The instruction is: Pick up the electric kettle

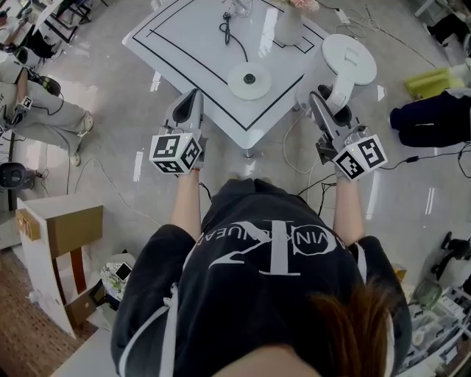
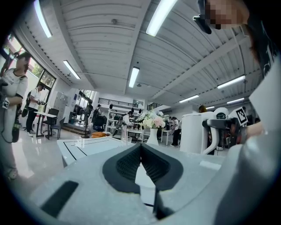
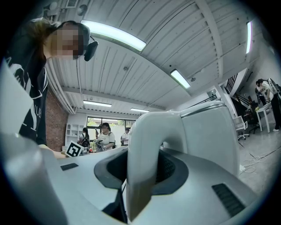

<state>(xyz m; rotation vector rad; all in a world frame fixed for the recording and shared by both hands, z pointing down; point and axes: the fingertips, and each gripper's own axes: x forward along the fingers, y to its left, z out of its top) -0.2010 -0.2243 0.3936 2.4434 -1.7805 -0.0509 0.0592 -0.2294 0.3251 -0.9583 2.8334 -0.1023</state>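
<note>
The white electric kettle (image 1: 348,62) hangs in the air just off the right corner of the white table (image 1: 184,44), seen from above with its round lid up. My right gripper (image 1: 324,103) is shut on its curved handle (image 3: 145,154), which fills the gap between the jaws in the right gripper view; the kettle body (image 3: 210,132) rises just beyond. The round kettle base (image 1: 249,79) lies bare on the table with its cord. My left gripper (image 1: 193,103) hovers at the table's near edge, shut and empty (image 2: 140,147). From there the kettle (image 2: 195,132) shows to the right.
A white vase with flowers (image 1: 291,22) and a glass (image 1: 239,7) stand at the table's far side. Cables trail over the glossy floor. A cardboard box (image 1: 59,243) sits at the lower left. People stand at the left (image 1: 29,103) and right (image 1: 430,118).
</note>
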